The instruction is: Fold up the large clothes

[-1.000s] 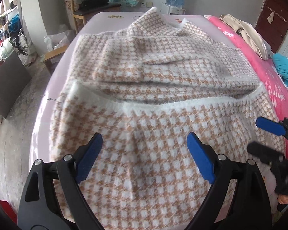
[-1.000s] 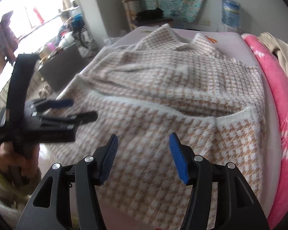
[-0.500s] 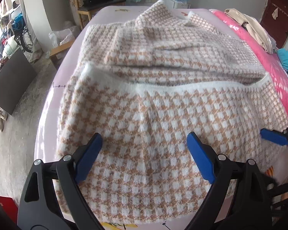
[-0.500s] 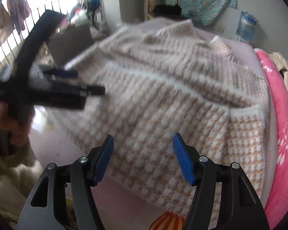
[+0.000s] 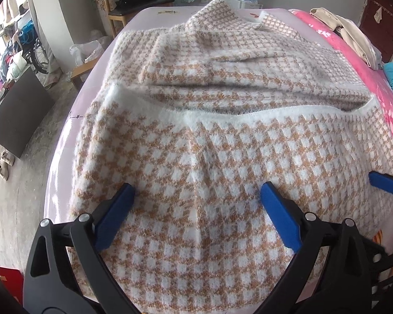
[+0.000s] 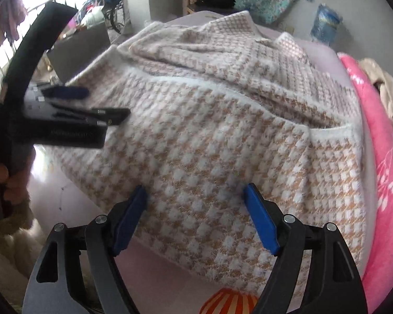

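Your left claw (image 5: 196, 198) hangs low over the near part of the sweater (image 5: 222, 136), blue pads spread wide apart with nothing between them. Your right claw (image 6: 195, 204) matches it, pads parted and empty, poised above the sweater's near right portion. Neither one is gripping cloth.

The sweater, fuzzy tan-and-white houndstooth, lies spread across the pale pink bed (image 5: 65, 141), and a white ribbed band (image 5: 249, 113) crosses it from side to side where one layer lies over another. The near edge runs just above the bed's front, close under both claws.

By my read, the step in hand is picking up that near edge for the next fold. To do it well, drop each claw toward its own near corner rather than the middle, so the fabric lifts as a straight line. Slide the lower pad under the edge, since this knit is thick and plush and will likely bunch if you pinch from above. Take the doubled layers together, if they are doubled there; from here I cannot tell. Close both claws at an even height, then carry the edge away from you, level.

Mind the pink blanket (image 6: 380, 157) on the right: it sits right beside the sweater's edge and could get caught in the right claw's bite.
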Available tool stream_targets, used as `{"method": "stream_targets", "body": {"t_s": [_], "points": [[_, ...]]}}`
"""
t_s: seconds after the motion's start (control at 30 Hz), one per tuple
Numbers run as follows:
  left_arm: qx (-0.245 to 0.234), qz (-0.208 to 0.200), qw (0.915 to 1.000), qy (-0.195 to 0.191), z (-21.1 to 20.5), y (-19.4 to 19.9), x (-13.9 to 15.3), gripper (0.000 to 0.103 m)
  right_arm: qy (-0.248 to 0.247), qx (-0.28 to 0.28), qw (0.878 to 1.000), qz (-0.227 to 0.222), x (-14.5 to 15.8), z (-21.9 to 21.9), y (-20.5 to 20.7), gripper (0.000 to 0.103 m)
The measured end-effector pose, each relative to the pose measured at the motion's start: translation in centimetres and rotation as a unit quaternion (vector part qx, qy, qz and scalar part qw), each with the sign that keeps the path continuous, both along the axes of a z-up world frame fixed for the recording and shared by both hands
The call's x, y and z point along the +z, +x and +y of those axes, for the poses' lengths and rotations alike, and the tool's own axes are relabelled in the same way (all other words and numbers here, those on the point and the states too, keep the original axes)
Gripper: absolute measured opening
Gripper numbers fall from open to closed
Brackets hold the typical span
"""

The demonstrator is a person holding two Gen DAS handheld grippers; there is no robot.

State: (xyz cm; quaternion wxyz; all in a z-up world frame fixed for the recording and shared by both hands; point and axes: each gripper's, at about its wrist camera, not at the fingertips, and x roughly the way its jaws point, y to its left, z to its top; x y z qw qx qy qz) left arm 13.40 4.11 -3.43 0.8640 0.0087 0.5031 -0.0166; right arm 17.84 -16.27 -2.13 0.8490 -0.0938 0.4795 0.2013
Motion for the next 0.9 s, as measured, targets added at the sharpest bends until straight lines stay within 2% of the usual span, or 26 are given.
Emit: {"method": "stream_targets", "body": {"t_s": [0.2, 0.4, 0.5, 0.9], "points": [[0.002, 0.002, 1.0000, -0.003, 0.1, 0.1, -0.1, 0.095, 0.027, -0.056, 0.998, -0.005, 1.7, -2.0, 1.3, 0.079], [0.006, 0.008, 0.9999, -0.003, 0.1, 0.2, -0.2, 0.095, 0.032, -0.095, 0.995, 0.006, 1.5, -2.7, 2.8, 0.088], [0.006, 0.010, 0.9999, -0.002, 0.1, 0.3, -0.2, 0.095, 0.028, -0.112, 0.993, 0.016, 1.0, -2.7, 3.7, 0.089], [0.008, 0.017, 0.9998, -0.002, 0.0, 0.5, -0.3, 0.095, 0.029, -0.134, 0.989, 0.047, -0.6, -2.5, 5.0, 0.095]]}}
